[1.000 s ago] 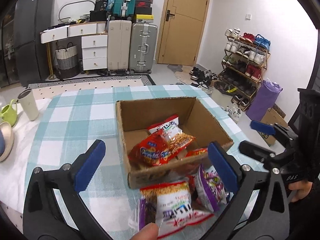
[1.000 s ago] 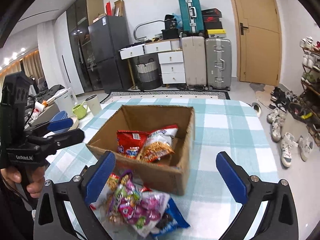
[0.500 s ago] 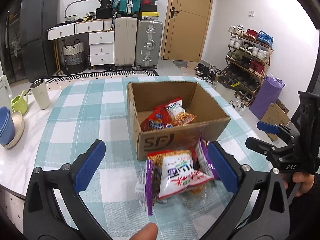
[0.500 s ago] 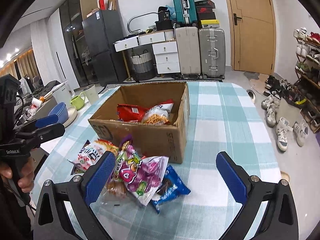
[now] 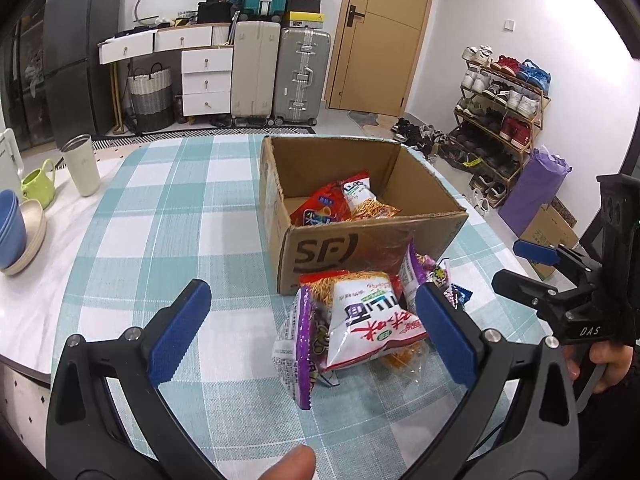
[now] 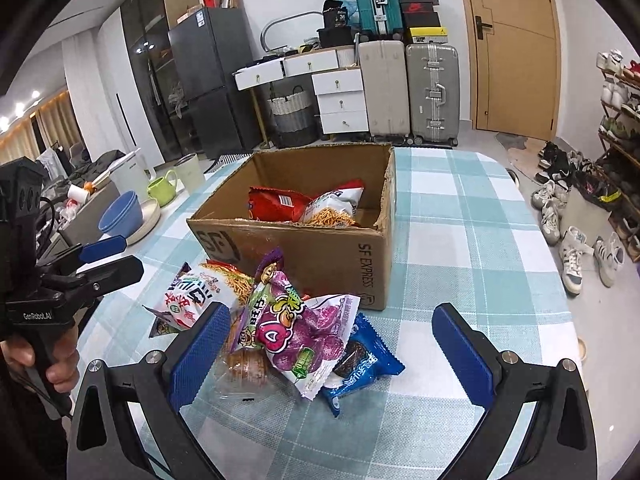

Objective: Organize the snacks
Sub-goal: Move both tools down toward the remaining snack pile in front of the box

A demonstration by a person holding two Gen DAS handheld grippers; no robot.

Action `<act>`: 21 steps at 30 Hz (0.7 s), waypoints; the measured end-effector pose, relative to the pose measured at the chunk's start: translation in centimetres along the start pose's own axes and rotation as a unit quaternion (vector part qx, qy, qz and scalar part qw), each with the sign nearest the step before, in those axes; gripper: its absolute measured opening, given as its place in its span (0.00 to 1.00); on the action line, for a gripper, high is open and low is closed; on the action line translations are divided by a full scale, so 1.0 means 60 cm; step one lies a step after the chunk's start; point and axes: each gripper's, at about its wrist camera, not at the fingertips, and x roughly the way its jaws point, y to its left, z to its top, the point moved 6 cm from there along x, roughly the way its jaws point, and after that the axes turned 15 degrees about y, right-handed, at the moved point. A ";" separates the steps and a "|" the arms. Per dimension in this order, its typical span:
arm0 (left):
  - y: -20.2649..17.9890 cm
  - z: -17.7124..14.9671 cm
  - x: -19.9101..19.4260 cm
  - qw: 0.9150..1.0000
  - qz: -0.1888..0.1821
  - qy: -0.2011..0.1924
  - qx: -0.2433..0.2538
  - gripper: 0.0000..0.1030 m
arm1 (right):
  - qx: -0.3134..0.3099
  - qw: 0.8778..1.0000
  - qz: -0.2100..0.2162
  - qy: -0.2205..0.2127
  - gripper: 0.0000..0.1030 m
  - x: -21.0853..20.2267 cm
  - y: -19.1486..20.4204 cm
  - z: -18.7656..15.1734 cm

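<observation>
Before cardboard box (image 6: 304, 256), snack pile (image 6: 288, 320)

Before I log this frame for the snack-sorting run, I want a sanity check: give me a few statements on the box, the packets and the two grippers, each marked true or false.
1. The cardboard box is empty. False: a red packet and a white noodle-snack packet lie inside.
2. A pile of snacks lies on the tablecloth in front of the box. True: it includes a purple candy bag and a blue cookie packet.
3. The right gripper is shut on the purple candy bag. False: it is open, holding nothing.
4. The left gripper is open. True.
5. The box lies tipped on its side. False: it stands upright, open at the top.
</observation>
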 end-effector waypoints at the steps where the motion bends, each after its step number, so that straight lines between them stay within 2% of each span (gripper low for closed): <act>1: 0.003 -0.001 0.004 1.000 0.001 0.002 -0.001 0.99 | -0.001 1.000 0.000 0.001 0.99 0.003 0.000 0.001; 8: 0.024 -0.012 0.030 1.000 0.013 0.014 -0.021 0.99 | 0.015 0.999 0.033 0.030 0.99 0.044 0.002 0.012; 15: 0.048 -0.028 0.056 0.999 0.012 0.030 -0.044 0.99 | 0.024 0.998 0.047 0.046 0.99 0.078 0.008 0.013; 21: 0.076 -0.033 0.079 0.997 0.018 0.041 -0.057 0.99 | 0.045 0.993 0.089 0.058 0.99 0.100 0.011 0.011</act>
